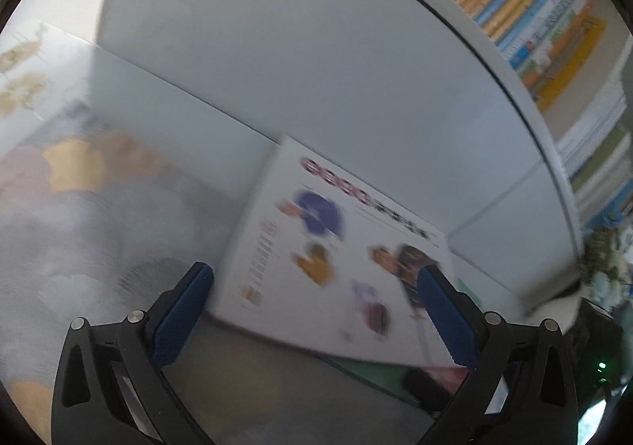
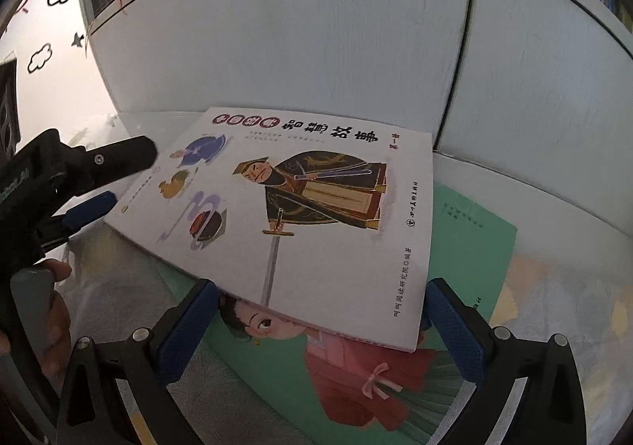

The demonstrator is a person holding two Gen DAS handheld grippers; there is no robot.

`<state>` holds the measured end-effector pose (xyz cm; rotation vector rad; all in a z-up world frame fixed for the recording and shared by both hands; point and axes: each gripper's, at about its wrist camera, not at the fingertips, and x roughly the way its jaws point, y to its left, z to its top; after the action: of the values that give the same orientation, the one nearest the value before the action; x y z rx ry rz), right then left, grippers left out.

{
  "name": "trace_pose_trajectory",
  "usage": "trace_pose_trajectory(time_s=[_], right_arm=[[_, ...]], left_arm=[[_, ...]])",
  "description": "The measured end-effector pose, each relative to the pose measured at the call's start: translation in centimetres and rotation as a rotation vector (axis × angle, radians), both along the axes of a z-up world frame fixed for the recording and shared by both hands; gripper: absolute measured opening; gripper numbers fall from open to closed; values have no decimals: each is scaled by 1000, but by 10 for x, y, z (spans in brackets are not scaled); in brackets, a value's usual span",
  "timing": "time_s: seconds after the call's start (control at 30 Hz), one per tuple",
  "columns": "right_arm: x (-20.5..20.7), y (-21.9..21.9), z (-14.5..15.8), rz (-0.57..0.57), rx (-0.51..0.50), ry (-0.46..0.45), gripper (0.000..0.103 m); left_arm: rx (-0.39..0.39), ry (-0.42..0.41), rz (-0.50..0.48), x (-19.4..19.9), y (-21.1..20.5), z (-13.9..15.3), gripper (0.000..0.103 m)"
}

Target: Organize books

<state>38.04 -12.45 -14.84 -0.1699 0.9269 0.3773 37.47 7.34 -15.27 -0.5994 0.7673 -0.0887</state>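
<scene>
The left tool point(image 2: 93, 183), open and empty, sits at the left edge of the white book point(image 2: 300, 215), which lies atop a green book point(image 2: 467, 247) on the bench, while the right tool point(image 2: 320, 330), also open and empty, faces its near edge, closer.

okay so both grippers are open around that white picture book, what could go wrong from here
1. The white book lies loosely across the green book; a careless grab could pinch both or drag the green one along.
2. The left gripper sits at one corner; lifting from there could bend the cover.
</scene>
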Motion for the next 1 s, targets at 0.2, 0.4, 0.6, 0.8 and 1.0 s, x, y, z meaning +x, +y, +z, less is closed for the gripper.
trace_pose_trajectory(time_s=[0.2, 0.4, 0.6, 0.8, 1.0], right_arm=[[-6, 1, 1, 15, 9, -3, 103], [-27, -32, 9, -167, 174, 35, 103], [-107, -43, 11, -157, 101, 116, 103], [-212, -35, 13, -143, 43, 265, 103], [-303, -12, 12, -125, 47, 401, 103]], left_arm=[[26, 6, -50, -3, -17, 2, 102], [133, 42, -164, -38, -53, 8, 102], [263, 121, -292, -115, -72, 12, 102], [299, 234, -423, -185, -64, 20, 102], [394, 322, -606, -249, -44, 23, 102]])
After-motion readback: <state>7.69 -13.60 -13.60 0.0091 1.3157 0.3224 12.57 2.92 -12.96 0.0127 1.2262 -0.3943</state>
